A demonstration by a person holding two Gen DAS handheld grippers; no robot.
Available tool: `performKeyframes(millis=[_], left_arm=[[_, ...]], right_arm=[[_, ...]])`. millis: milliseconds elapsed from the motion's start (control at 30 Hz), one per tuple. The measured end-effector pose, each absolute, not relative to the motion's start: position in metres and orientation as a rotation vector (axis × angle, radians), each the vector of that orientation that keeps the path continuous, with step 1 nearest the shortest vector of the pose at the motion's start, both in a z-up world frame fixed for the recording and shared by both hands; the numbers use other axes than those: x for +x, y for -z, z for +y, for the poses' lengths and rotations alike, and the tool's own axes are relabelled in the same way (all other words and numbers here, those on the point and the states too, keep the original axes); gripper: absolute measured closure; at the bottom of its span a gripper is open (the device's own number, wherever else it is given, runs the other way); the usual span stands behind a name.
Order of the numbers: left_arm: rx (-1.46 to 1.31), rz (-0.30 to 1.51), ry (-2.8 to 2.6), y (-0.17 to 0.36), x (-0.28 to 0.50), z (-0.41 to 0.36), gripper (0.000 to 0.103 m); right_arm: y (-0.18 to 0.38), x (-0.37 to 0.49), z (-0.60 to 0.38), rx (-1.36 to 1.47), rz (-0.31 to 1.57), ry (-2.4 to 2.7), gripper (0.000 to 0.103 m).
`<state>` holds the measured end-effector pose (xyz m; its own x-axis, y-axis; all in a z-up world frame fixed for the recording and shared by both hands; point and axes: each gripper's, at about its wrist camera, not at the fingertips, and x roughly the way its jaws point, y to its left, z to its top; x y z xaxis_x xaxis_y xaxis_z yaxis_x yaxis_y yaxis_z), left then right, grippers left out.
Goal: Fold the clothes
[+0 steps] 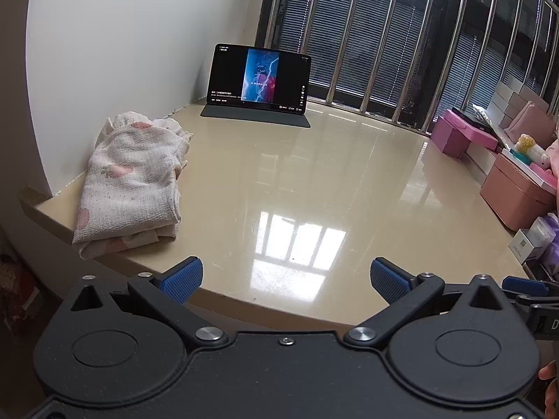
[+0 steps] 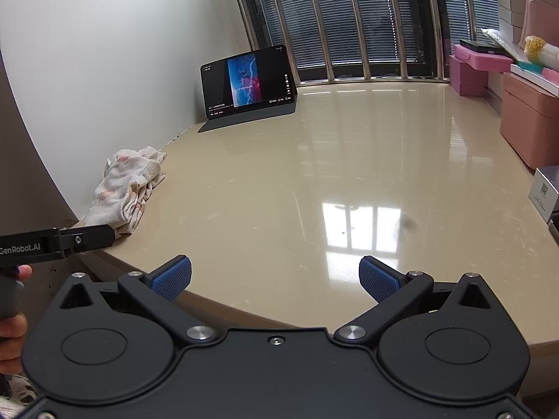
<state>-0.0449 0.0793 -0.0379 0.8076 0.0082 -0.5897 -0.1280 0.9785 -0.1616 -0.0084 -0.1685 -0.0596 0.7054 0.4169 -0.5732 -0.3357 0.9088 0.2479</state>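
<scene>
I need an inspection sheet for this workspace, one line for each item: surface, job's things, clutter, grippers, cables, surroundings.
Surface: glossy beige table, window reflection on it, a small dark speck near the reflection.
Job's things: one folded patterned cloth at the table's left edge, by the wall.
Clutter: tablet propped at the back with its screen on; pink boxes and small white boxes on the right side.
Grippers: left gripper open and holding nothing; right gripper open and holding nothing; both at the near edge.
Cables: nothing seen.
Surroundings: white wall on the left, barred window with blinds behind.
</scene>
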Motion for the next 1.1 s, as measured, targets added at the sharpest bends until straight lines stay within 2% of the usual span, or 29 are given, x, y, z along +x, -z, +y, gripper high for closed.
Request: performKeyframes(millis=[1100], left_arm=[[-0.102,0.654,-0.091,0.035,-0.043,0.065,0.000]], right_arm=[[0.059,-0.011,-0.178,0.155,0.684,-0.374,0.000]])
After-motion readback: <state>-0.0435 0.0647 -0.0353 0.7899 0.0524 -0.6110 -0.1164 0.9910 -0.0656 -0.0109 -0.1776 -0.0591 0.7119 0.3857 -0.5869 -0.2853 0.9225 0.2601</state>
